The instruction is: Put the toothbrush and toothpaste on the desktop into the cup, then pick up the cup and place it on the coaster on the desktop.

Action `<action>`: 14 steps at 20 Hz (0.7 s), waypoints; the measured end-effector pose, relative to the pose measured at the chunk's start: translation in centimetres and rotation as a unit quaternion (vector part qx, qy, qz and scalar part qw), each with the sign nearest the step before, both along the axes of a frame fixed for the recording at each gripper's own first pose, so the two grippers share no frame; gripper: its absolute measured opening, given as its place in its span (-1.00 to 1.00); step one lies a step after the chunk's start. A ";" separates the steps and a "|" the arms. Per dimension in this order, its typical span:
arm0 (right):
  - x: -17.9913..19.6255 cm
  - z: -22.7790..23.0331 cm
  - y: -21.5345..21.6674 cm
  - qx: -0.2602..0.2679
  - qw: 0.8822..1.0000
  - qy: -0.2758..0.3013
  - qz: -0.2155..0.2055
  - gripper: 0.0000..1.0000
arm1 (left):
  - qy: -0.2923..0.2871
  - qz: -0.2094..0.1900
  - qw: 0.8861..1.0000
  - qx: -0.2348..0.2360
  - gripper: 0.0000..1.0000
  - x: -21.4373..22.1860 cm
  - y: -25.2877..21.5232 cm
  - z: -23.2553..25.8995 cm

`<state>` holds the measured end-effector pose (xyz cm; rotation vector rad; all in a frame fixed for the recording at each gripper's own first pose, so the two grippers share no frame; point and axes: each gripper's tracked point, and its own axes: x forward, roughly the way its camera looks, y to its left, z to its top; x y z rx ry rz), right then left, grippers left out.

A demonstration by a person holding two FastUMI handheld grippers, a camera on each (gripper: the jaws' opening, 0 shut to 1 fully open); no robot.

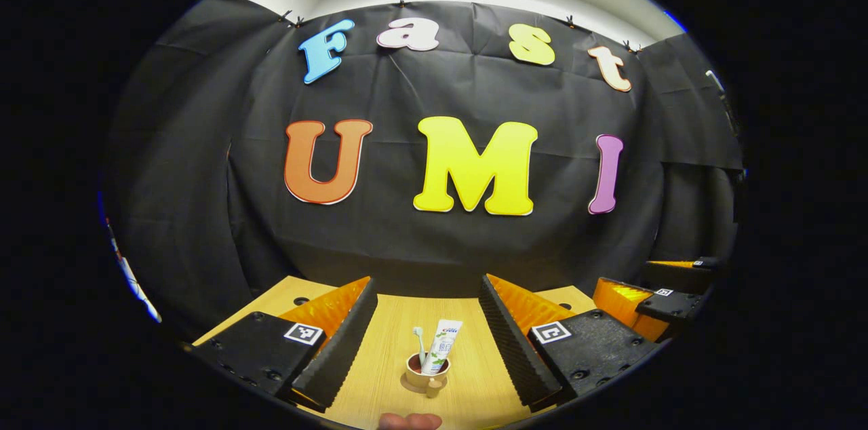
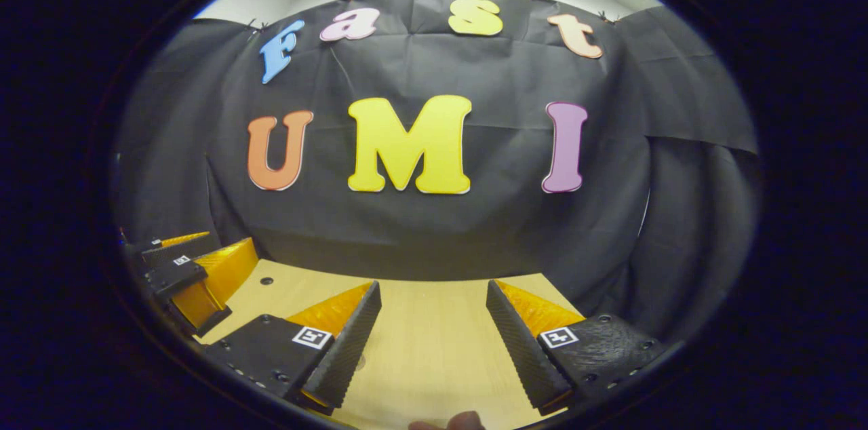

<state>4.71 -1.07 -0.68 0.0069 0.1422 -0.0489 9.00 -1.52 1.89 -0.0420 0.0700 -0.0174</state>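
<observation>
- My left gripper point(image 1: 428, 335) has its jaws wide apart and holds nothing. The cup point(image 1: 426, 372) stands on the wooden desktop point(image 1: 386, 355) between them, a bit farther out and touching neither.
- The toothbrush point(image 1: 419, 343) and toothpaste point(image 1: 441, 346) stand upright in the cup, so I reckon the loading part is done. There's a darker disc under the cup that might be the coaster point(image 1: 411, 386), can't really tell from here.
- My right gripper point(image 2: 431, 342) is spread open too, over bare desktop, nothing between the jaws. From the left gripper view I can see it off to the right point(image 1: 651, 304), well apart from the cup.
- What could go wrong: the tube sticks up way over the rim and leans, so it looks top-heavy. Bump it with a finger and the whole thing could tip.
- If the cup still needs shifting, grabbing too high would pinch the tube, not the cup wall.
- There's a fingertip point(image 1: 409, 422) at the near edge, just beside the cup.
</observation>
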 end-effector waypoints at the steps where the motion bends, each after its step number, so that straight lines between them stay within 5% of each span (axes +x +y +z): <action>1: -0.2 0.5 0.0 -0.003 1.000 -0.014 0.000 0.90 | -0.002 0.001 1.000 0.005 0.91 -0.3 0.0 0.0; 14: -0.5 1.8 1.7 -0.026 0.999 -0.042 0.022 0.92 | -0.014 0.025 0.999 0.016 0.91 -1.6 1.0 0.7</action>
